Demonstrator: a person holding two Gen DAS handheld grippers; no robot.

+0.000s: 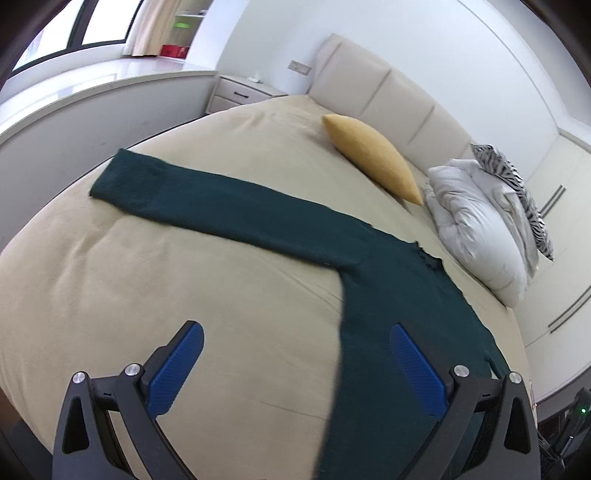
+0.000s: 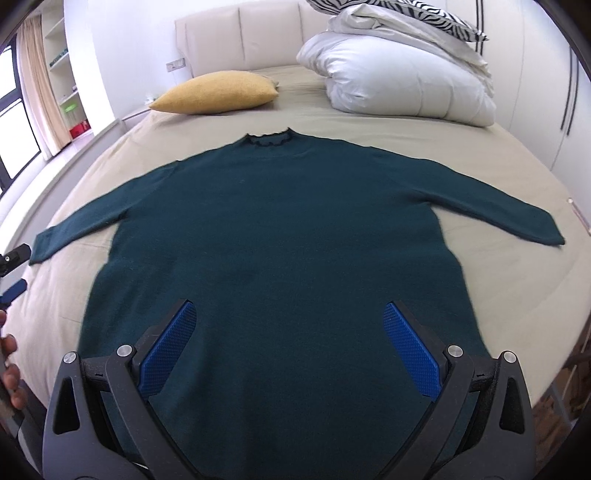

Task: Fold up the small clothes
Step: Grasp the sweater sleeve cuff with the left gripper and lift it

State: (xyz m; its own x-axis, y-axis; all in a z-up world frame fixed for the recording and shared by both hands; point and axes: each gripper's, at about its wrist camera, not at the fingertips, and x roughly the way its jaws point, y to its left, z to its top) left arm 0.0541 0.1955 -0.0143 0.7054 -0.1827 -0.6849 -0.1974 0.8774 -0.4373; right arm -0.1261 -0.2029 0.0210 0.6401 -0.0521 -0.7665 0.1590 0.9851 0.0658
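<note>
A dark green long-sleeved knit sweater [image 2: 280,229] lies spread flat, face up or down not clear, on a wide bed covered in a beige sheet [image 2: 325,122], both sleeves stretched out to the sides and its frilled collar [image 2: 269,139] pointing toward the headboard. From left to right in the right wrist view: a window with a dark frame [image 2: 9,122] and a pale curtain [image 2: 37,85], open white shelving [image 2: 61,59], a mustard-yellow cushion [image 2: 216,92] near the head of the bed, a cream padded headboard [image 2: 236,33], then a bundled white duvet [image 2: 402,77] with a zebra-striped pillow [image 2: 399,9] on top, and white wardrobe doors at the far right.

The left gripper [image 1: 297,341], its blue-padded fingers [image 1: 173,369] spread wide and holding nothing, hovers above the sheet beside the sweater's side edge, one pad over bare bedding and the other over the green knit. In its view the left sleeve [image 1: 177,188] runs out toward the bed's edge, with a low white partition [image 1: 74,114] and a pale bedside drawer unit [image 1: 240,92] beyond.

The right gripper [image 2: 290,317], jaws likewise wide apart and empty, hangs over the sweater's lower body, near the hem. Part of the left gripper and the person's fingers show at that view's left edge.
</note>
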